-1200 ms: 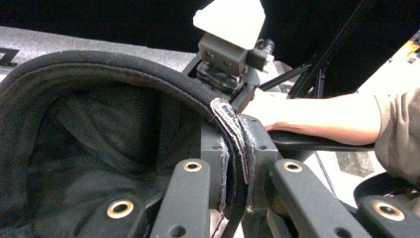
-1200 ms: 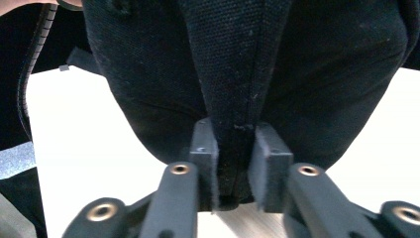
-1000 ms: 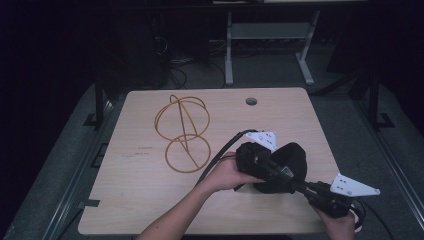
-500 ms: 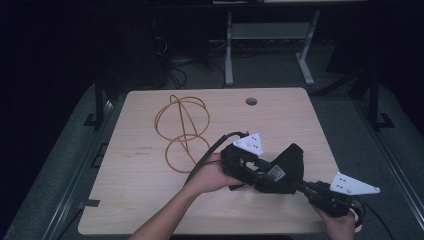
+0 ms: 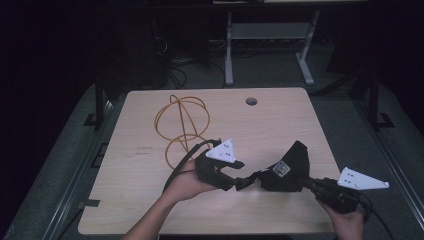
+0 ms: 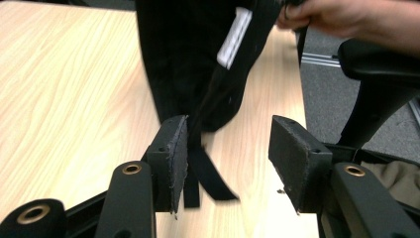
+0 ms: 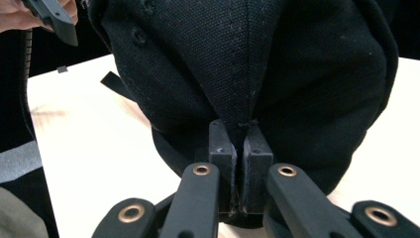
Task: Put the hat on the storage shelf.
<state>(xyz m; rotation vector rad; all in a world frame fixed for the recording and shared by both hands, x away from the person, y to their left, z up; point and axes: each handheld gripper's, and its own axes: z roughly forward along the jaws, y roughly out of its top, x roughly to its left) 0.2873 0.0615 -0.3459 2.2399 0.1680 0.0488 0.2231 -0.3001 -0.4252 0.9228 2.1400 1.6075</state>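
Gripping the black cap at lower right, the right gripper stays clamped on fabric. Left gripper jaws stand apart; the cap's strap lies against its left pad, centre-bottom.

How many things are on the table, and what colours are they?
Black: 1, the cap, pinched by the right gripper
Orange: 1, the looped cable
Total: 2 things on the table. The left gripper has its fingers apart around the cap's strap.
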